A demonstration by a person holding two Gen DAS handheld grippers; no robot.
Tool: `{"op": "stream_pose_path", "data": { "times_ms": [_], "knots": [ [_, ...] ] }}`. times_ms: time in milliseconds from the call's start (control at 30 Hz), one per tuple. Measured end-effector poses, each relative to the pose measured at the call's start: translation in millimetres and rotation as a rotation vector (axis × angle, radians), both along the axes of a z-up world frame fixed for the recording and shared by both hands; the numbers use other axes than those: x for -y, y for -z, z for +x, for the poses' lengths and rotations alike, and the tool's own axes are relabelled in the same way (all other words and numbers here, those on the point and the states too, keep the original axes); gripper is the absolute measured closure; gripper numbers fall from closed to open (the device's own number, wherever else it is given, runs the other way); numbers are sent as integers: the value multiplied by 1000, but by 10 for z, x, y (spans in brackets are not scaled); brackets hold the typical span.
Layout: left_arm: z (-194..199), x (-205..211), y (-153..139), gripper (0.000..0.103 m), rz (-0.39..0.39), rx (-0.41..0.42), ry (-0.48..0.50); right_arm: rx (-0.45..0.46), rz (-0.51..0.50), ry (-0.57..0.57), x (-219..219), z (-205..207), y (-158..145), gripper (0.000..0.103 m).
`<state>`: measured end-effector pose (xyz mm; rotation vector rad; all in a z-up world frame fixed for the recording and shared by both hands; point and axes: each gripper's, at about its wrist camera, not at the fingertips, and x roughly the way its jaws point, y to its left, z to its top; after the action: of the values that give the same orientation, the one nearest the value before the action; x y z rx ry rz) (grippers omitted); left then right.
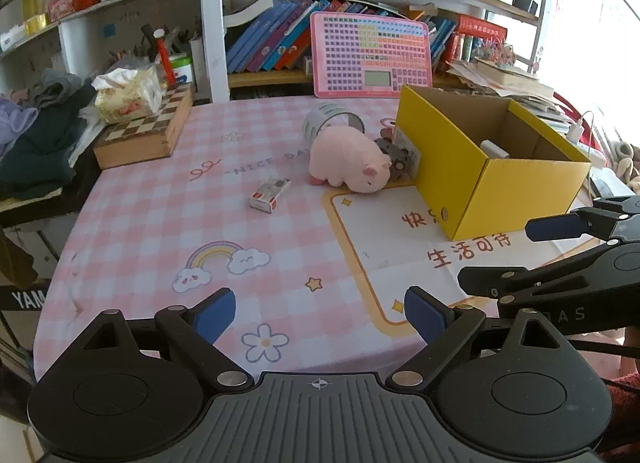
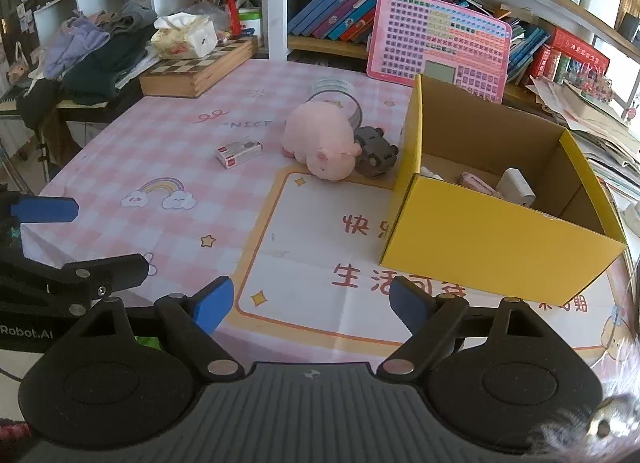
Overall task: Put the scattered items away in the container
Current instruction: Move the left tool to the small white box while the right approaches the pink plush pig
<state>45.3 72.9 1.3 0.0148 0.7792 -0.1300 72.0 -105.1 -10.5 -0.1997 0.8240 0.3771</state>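
Observation:
A yellow cardboard box [image 1: 452, 167] [image 2: 492, 231] stands open at the right of the table, with a white charger [image 2: 516, 187] and a pink item [image 2: 478, 182] inside. A pink plush pig [image 1: 348, 161] [image 2: 320, 143] lies left of it, a grey toy car [image 1: 396, 157] [image 2: 374, 151] between pig and box. A tape roll [image 1: 330, 119] [image 2: 334, 93] lies behind the pig. A small red-and-white box [image 1: 269, 193] [image 2: 239, 153] lies further left. My left gripper [image 1: 320, 315] and right gripper [image 2: 310, 303] are open and empty, above the near table edge.
A wooden chess box [image 1: 144, 131] with a tissue pack [image 1: 128, 93] sits at the back left beside piled clothes [image 1: 36, 135]. A pink keyboard toy [image 1: 372, 55] leans on the bookshelf behind. The other gripper shows at the right in the left wrist view [image 1: 560, 255].

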Motion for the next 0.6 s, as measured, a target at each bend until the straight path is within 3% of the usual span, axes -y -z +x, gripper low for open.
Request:
{"op": "stream_pose_path", "data": {
  "times_ms": [600],
  "knots": [
    [328,-268,102,9,-22,-27,-66,4,-47,-58,-329,361,68,20]
  ]
}}
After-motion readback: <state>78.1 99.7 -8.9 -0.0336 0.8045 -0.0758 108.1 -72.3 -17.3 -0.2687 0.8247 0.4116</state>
